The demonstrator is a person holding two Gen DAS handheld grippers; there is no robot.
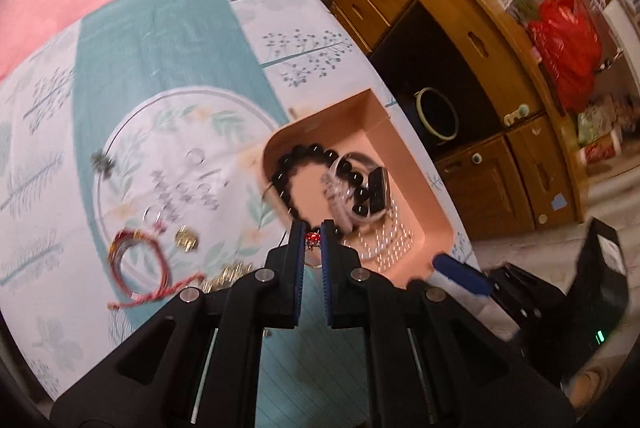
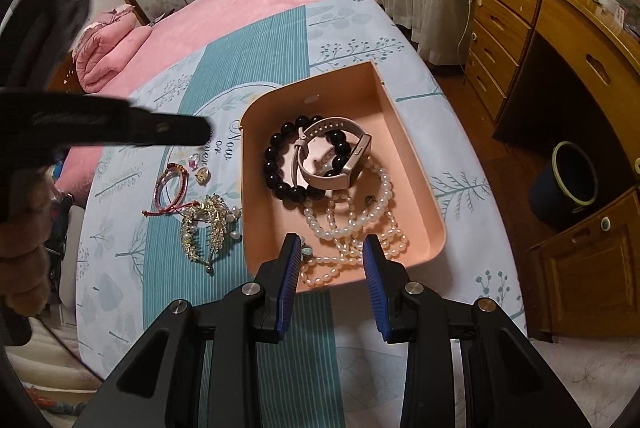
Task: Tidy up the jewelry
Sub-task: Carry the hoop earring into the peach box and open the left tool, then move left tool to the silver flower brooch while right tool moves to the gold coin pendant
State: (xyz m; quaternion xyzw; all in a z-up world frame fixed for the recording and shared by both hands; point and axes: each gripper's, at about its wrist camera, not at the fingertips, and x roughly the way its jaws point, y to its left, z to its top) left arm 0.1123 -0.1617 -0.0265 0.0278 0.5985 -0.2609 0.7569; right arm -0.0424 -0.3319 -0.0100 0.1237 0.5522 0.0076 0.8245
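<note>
A pink tray on the table holds a black bead bracelet, a beige watch and a pearl necklace. My left gripper is shut on a small red-stone piece with a ring and holds it over the tray's near left rim. My right gripper is open and empty above the tray's near edge. On the cloth left of the tray lie a red cord bracelet, a gold leaf brooch, a gold pendant and a small ring.
The table carries a blue and white leaf-print cloth. A pink bed lies beyond it. A wooden desk with drawers and a bin stand to the right. My left gripper's body reaches in from the left.
</note>
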